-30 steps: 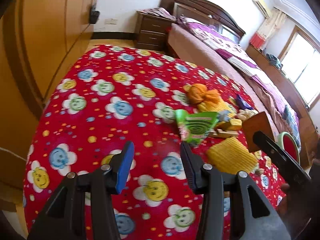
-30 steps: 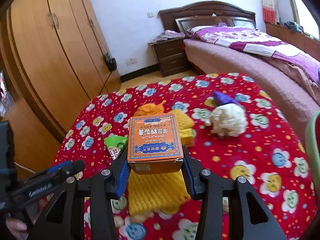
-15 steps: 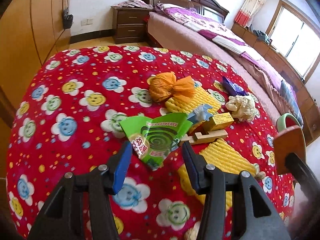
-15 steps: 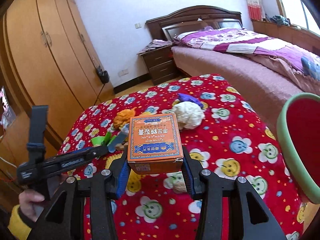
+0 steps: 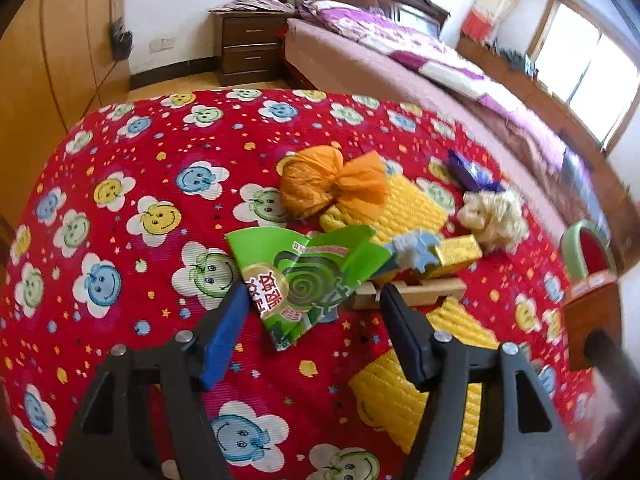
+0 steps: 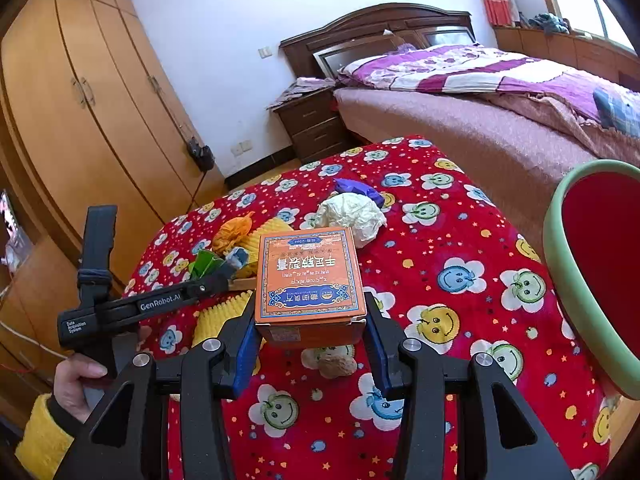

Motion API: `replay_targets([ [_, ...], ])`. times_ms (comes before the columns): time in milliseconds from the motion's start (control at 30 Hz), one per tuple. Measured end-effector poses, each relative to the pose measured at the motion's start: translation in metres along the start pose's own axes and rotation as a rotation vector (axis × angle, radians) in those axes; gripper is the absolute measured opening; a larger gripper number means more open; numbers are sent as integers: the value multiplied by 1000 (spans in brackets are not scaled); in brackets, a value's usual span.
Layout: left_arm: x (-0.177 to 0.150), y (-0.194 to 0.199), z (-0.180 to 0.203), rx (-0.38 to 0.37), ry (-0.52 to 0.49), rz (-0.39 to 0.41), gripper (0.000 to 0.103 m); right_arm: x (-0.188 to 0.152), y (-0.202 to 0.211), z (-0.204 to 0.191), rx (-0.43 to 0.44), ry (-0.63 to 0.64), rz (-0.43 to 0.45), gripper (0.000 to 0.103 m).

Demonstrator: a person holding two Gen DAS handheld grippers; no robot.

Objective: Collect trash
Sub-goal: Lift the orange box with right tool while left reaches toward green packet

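Over the red flowered cloth [image 5: 120,184], the left gripper [image 5: 312,320] is opening astride the green wrapper [image 5: 304,276], untouched; the right gripper [image 6: 310,344] grasps the orange box [image 6: 310,280].

- Glossy green printed wrapper [image 5: 304,276], creased, between the opening left gripper [image 5: 312,328] jaws.
- Matt cardboard orange box [image 6: 310,280] in the right gripper [image 6: 310,344].
- Ribbed cloth red tablecloth [image 5: 132,168] beneath.

**What the views leave out**

The red bin [image 6: 592,264] at three o'clock runs off the right wrist view's edge. The orange box [image 6: 310,280] hides the bench [image 6: 440,320] beneath it and part of the yellow cloth [image 6: 218,314]. At four o'clock in the left view, motion smears that box [image 5: 592,320]. The green packet [image 5: 304,272] covers a wooden piece [image 5: 416,294].
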State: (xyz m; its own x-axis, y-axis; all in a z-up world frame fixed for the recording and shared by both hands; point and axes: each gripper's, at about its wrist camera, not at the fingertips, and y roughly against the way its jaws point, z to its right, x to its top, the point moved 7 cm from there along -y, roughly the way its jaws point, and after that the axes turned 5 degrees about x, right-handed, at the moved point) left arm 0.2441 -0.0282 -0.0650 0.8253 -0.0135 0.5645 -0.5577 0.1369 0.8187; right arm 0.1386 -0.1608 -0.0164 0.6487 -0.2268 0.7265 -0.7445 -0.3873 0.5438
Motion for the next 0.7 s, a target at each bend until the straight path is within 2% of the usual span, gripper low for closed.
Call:
replay_targets([
  [200, -6, -3, 11, 97, -92, -17, 73, 1, 8, 2, 1, -4, 14, 48],
  [400, -8, -4, 13, 104, -103, 3, 75, 1, 13, 6, 2, -16, 23, 48],
  [533, -11, -1, 14, 85, -109, -38, 74, 1, 16, 8, 6, -22, 27, 48],
  [600, -10, 6, 12, 34, -75, -27, 70, 1, 18, 8, 6, -21, 32, 48],
  [700, -4, 15, 7, -16, -20, 10, 70, 2, 19, 10, 8, -29, 33, 48],
])
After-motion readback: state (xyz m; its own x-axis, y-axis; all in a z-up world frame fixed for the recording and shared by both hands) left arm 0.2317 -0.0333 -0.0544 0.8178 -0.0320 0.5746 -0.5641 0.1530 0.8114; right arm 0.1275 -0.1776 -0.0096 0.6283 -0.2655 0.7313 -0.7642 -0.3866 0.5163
